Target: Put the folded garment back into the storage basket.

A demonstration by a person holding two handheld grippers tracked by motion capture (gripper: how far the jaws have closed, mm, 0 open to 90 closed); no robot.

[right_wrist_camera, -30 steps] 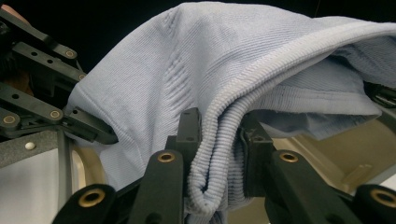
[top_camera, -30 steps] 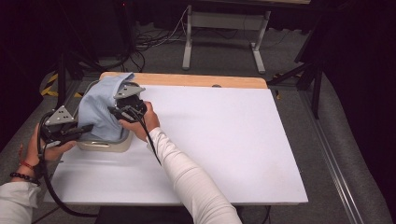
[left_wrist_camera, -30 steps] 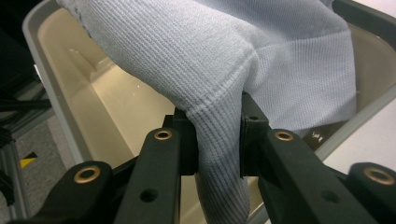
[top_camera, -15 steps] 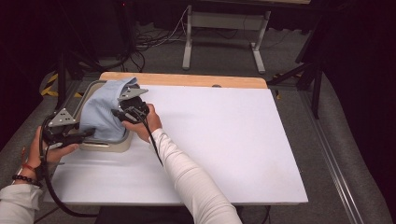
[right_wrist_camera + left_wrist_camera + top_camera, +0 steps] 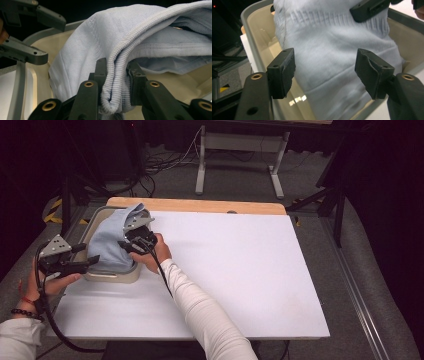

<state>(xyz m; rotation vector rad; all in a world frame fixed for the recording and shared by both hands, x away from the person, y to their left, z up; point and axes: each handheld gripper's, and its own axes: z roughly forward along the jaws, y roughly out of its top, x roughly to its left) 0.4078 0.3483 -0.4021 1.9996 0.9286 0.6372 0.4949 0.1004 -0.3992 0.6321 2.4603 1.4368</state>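
Note:
A light blue knitted garment [image 5: 111, 242] lies heaped in a beige bin [image 5: 112, 277] at the table's left. My right gripper [image 5: 126, 247] is shut on the garment's ribbed hem [image 5: 117, 82], which is folded between the jaws of the right gripper [image 5: 117, 75]. My left gripper [image 5: 93, 262] sits at the bin's near left corner. In the left gripper view the left gripper [image 5: 325, 72] has just been opening; the garment [image 5: 332, 50] lies beyond its pads, untouched. The bin's wall [image 5: 259, 32] runs behind the left jaw.
The white table top [image 5: 240, 270] stretches wide to the right of the bin. A wooden strip [image 5: 200, 206] edges its far side. A metal stand [image 5: 240, 150] and cables are on the floor beyond. Black cables trail from both grippers.
The left gripper's jaws have spread apart and come off the cloth. The garment has sunk lower into the bin. The right gripper keeps its grip on the hem.

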